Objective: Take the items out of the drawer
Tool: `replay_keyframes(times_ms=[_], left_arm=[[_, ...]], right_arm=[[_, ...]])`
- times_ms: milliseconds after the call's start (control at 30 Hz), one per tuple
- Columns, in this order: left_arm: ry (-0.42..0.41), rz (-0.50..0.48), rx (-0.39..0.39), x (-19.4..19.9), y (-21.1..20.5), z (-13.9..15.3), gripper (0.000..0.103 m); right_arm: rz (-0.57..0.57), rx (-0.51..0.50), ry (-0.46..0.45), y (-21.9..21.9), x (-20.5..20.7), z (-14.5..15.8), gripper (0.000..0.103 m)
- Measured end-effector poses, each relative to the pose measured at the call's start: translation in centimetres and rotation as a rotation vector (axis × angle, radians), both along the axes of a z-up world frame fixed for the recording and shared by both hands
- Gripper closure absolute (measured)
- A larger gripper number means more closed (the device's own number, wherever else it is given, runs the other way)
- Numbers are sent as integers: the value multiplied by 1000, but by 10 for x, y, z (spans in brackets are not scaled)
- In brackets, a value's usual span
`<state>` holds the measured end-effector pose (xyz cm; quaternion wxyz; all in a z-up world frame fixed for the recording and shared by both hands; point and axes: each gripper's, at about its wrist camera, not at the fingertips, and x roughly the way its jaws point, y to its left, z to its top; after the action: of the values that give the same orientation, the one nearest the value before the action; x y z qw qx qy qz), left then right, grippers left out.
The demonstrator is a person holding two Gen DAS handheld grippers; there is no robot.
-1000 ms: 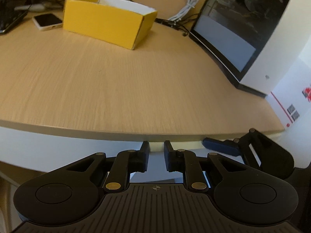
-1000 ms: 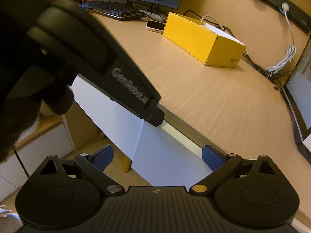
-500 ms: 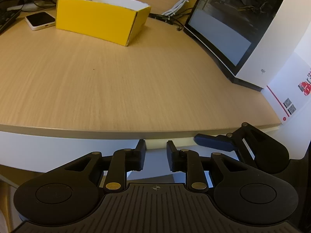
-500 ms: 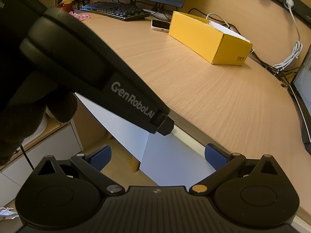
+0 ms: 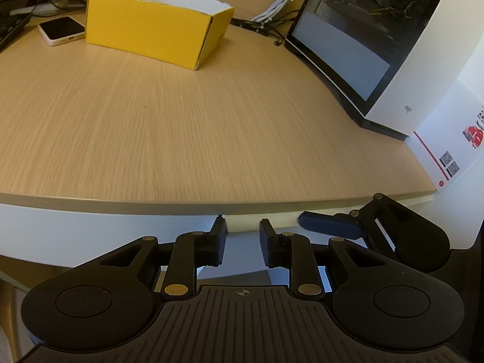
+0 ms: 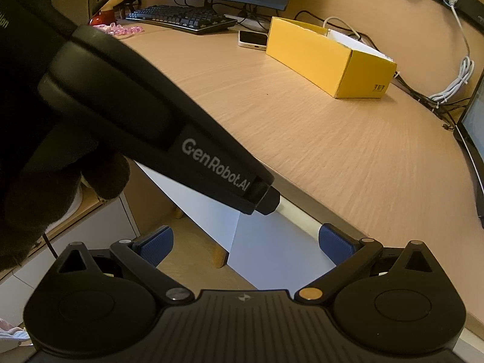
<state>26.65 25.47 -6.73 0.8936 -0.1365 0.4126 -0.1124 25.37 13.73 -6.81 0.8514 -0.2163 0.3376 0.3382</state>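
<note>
Under desk (image 5: 187,139) lip: left gripper (image 5: 242,243) part-spread on nothing, right gripper (image 6: 245,240) wide, empty, both angled at white drawer front (image 5: 99,230), probably to pull; items unseen.

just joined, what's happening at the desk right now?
A person holds tongs in each hand at the front edge of the wooden desk. The left tongs sit just under the edge by a white panel, jaws partly apart with nothing between them. The right tongs are wide open and empty. No item is out yet. A yellow box and phone sit on top.
</note>
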Motion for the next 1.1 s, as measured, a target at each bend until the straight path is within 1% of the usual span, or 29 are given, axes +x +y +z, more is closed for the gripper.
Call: replay_keyframes(times_ms=[133,167,200,233,267,333,433,567,667,733,767,867,967,1067,1100], left_arm=[[-1,-3,3,-1,0,0,77],[-1,-4,1,-1,1,0,77],[-2,-4,0,-1,1,0,77],[-2,-7,1,-2,1,0,77],[-2,-10,-2,-3,2,0,77],[-5,-13,-5,-4,3,0,77],[-6,-10,-10,-4,3,-1,77],[-6,-6,-12,-4,3,-1,77],[-8,-8,-2,-5,1,-1,77],[-7,-7,1,-6,1,-1,77],[-6,-7,3,-6,1,-1,77],[-6,-10,6,-6,1,0,77],[-10,-8,8,-6,1,-1,77],[-11,-7,4,-6,1,-2,77],[-11,-7,5,-6,0,-2,77]], right_arm=[[6,6,9,0,-4,1,0],[14,7,15,1,-5,1,2],[34,14,111,2,0,-3,13],[9,54,287,-1,9,-16,13],[-49,57,295,-5,8,-25,13],[-70,1,195,-9,-6,-33,14],[-60,17,164,-17,-16,-30,14],[-35,40,67,-25,-26,-14,13],[-56,52,-22,-29,-30,-2,12],[-84,53,-58,-31,-27,3,12],[-96,52,-60,-29,-13,5,12],[-131,48,-61,-31,-3,5,12],[-125,37,-85,-29,5,2,12],[-90,18,-69,-25,10,-4,3],[-81,-3,-77,-22,9,-6,1]])
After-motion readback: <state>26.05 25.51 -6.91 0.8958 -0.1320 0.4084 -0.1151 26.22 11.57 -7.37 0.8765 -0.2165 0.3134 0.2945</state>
